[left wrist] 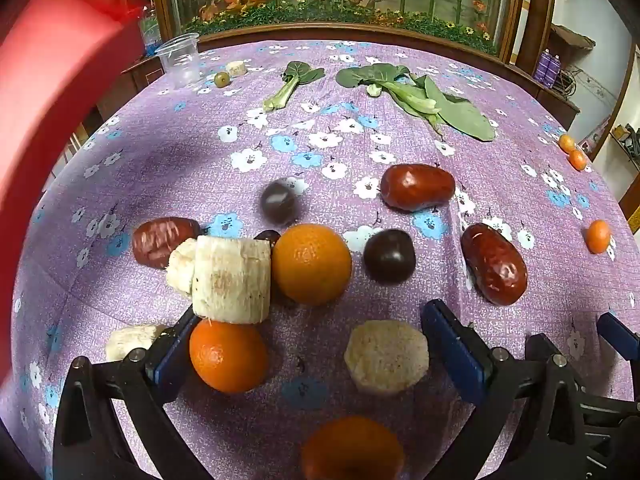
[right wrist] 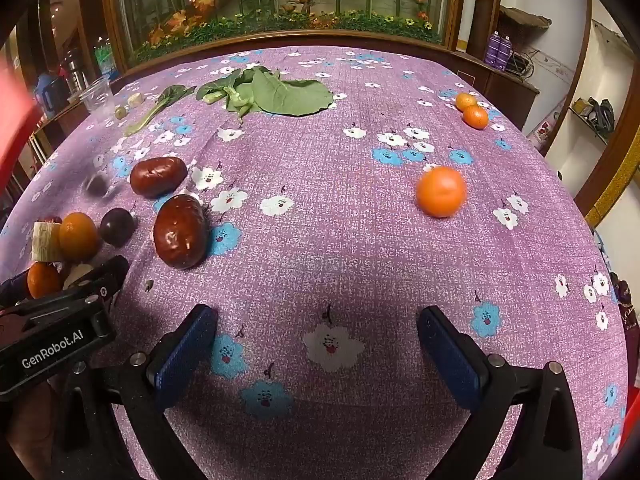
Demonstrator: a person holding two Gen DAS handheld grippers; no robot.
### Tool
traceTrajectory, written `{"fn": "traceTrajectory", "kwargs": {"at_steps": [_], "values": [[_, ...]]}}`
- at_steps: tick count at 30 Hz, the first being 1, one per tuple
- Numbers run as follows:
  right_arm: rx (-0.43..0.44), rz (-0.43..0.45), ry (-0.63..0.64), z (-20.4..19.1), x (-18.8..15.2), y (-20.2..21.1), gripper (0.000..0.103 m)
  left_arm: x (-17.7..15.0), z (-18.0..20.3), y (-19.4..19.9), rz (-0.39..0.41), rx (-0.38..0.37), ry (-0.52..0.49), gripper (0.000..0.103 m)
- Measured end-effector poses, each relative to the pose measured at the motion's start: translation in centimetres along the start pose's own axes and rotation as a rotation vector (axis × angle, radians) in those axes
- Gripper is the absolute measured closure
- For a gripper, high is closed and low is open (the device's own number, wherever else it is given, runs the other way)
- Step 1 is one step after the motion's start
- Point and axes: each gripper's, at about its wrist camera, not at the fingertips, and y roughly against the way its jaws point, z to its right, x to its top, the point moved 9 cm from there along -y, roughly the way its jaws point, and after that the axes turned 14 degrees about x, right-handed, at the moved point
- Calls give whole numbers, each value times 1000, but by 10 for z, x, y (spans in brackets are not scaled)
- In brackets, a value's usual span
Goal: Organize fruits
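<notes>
a: which step is this?
b: gathering, i'd judge. most fruit sits clustered on the surface [right wrist: 340, 240] by the left gripper [left wrist: 308, 344], its fingers spread, grasping nothing, with an orange [left wrist: 228, 356] and a banana piece [left wrist: 386, 356] between them
a: and the right gripper [right wrist: 316, 344]?
b: released too, empty. a lone orange [right wrist: 441, 191] lies well apart ahead; the next move likely calls for reaching it, straddling it, closing gently so it doesn't roll
</notes>
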Motion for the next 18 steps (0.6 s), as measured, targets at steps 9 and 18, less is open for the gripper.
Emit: {"fn": "traceTrajectory", "kwargs": {"at_steps": [9, 18], "values": [[0, -2, 0, 0, 0, 0, 0, 0, 0, 0, -3, 2, -2, 0], [0, -2, 0, 0, 0, 0, 0, 0, 0, 0, -3, 2, -2, 0]]}}
